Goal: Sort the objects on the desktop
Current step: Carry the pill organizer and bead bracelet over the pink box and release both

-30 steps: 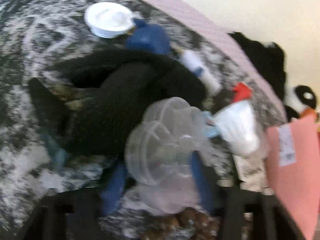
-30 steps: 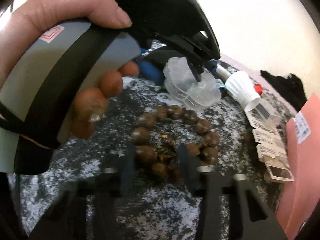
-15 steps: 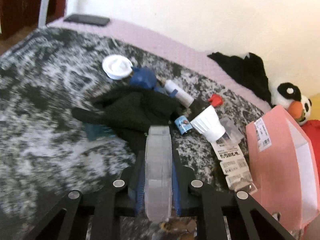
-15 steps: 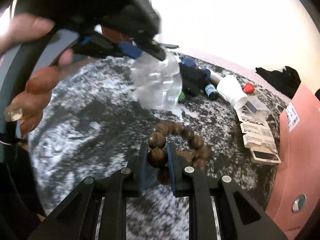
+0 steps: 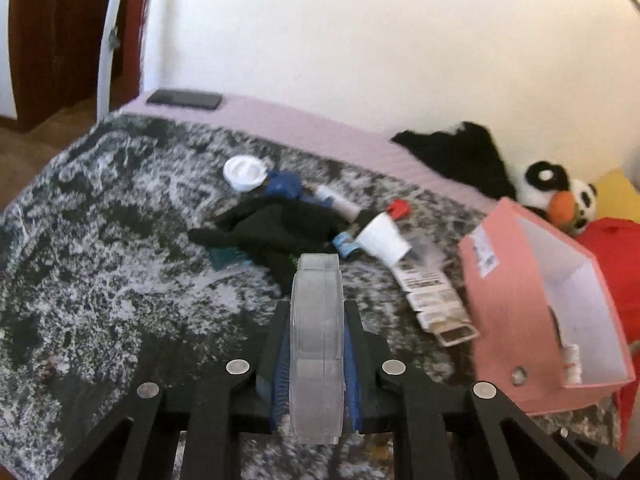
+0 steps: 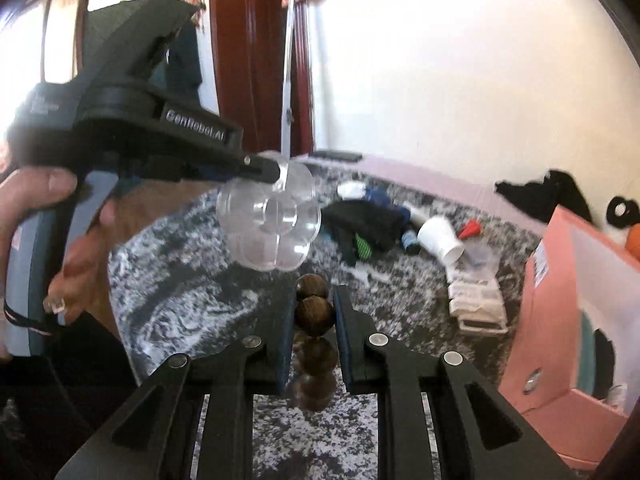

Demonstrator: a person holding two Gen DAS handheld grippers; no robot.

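Both grippers have risen off the mottled cloth (image 5: 100, 264) since a second ago, each carrying a catch.

Left gripper (image 5: 316, 340), closed down, clamps one clear flower-shaped case (image 5: 316, 320) edge-on; right gripper (image 6: 314, 320) pinches one bead bracelet (image 6: 314, 312), its strand dangling. One pink box (image 5: 504, 280) lies open at two o'clock of the left jaws, three o'clock of the right ones, which look nearer.

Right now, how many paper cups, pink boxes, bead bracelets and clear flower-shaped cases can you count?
paper cup: 1
pink box: 1
bead bracelet: 1
clear flower-shaped case: 1
Total: 4
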